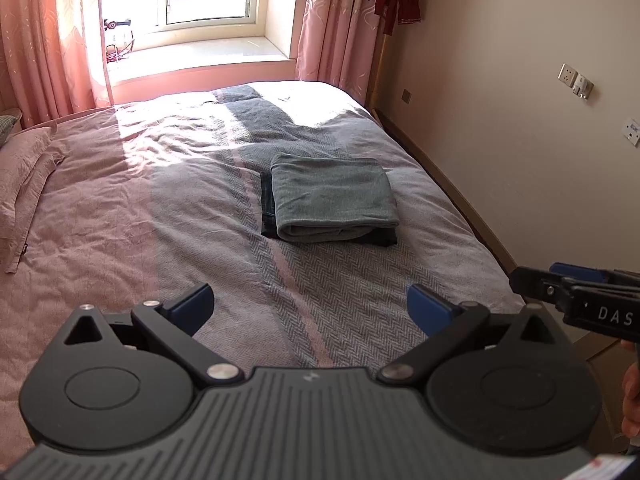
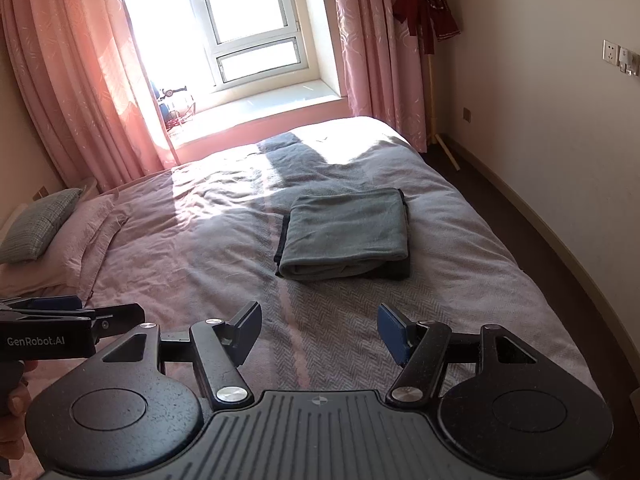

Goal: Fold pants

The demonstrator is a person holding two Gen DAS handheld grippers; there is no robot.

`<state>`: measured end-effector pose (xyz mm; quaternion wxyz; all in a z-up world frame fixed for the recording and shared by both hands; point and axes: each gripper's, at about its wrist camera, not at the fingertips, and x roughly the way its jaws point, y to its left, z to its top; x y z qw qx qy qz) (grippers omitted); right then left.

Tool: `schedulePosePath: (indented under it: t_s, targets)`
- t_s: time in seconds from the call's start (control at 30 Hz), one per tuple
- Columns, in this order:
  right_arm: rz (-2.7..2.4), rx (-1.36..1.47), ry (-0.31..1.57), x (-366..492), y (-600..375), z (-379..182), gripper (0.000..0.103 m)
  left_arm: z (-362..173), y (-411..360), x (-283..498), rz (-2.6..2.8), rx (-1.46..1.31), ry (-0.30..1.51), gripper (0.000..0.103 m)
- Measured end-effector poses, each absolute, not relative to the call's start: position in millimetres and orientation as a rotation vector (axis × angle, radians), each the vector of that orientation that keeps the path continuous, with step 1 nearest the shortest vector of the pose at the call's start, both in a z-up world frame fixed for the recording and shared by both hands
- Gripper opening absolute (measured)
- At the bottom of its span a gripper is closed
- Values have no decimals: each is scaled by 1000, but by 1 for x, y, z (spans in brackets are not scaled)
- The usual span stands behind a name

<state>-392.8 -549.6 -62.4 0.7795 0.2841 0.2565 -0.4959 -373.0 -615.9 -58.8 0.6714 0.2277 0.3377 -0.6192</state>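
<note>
Grey-green pants point(image 1: 334, 198) point(image 2: 346, 234) lie folded into a flat rectangle on top of a darker folded garment point(image 1: 267, 204), in the middle of the bed point(image 1: 160, 216) point(image 2: 460, 280). My left gripper point(image 1: 310, 306) hangs open above the bed's near part, well short of the pile, with nothing between its blue pads. My right gripper point(image 2: 320, 332) is open too, empty, and equally far back from the pants. Each gripper shows at the edge of the other's view: the right gripper point(image 1: 576, 292) at the right, the left gripper point(image 2: 76, 316) at the left.
Pillows point(image 2: 44, 224) point(image 1: 24, 172) lie at the left end of the bed. Pink curtains point(image 1: 48, 40) frame a bright window point(image 2: 248, 20) behind it. The wall point(image 1: 520, 140) runs close along the right side, with a strip of dark floor point(image 2: 540, 232) and a red garment point(image 2: 426, 8) on a stand.
</note>
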Motion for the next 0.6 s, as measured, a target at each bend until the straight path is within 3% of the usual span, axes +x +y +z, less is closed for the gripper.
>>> schedulePosePath:
  t_s: [0.6]
  targets:
    - [-1060,642,602,-374,-483,-76,61,-74,-556,-359,-1407,570,781,101]
